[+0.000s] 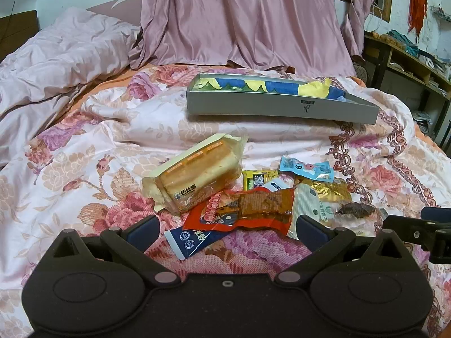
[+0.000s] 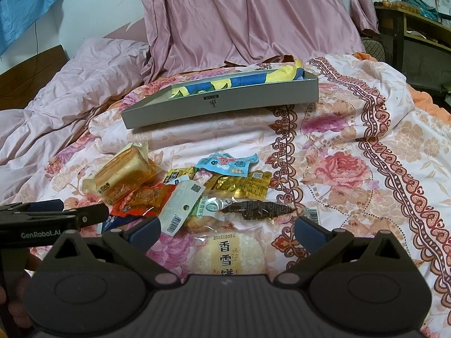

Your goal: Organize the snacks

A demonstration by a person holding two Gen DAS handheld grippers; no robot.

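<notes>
Floral bedspread (image 1: 84,174), pink and cream, covering a bed; all items lie on it. Grey box (image 1: 282,107), long and shallow, open-topped, with blue-and-yellow lining showing inside; at 12 o'clock from the snack pile and well apart from it, in front of a hanging pink curtain (image 1: 239,19). Snack pile, near the middle of the bed, packets overlapping: bread loaf packet (image 1: 197,174), pale yellow wrapper, at 10 o'clock in the pile; red packet (image 1: 242,211) of brown pieces, touching the loaf's near end and lying over a dark blue packet (image 1: 191,239); small yellow packet (image 1: 255,178) and light blue packet (image 1: 307,167) at 12 to 1 o'clock; gold packet (image 1: 329,191) just below the light blue one; white-and-green biscuit packet (image 2: 186,205) beside a clear packet with a dark brown piece (image 2: 256,209); round rice-cracker packet (image 2: 228,256) nearest the right wrist camera. Left tool (image 1: 227,226): fingers wide apart, nothing between them, poised at 6 o'clock of the red and dark blue packets. Right tool (image 2: 227,231): fingers wide apart, gripping nothing, straddling the rice-cracker packet's far edge without visible contact. Crumpled pink quilt (image 1: 56,64) at 10 o'clock; wooden shelving (image 1: 408,56) at 2 o'clock.
</notes>
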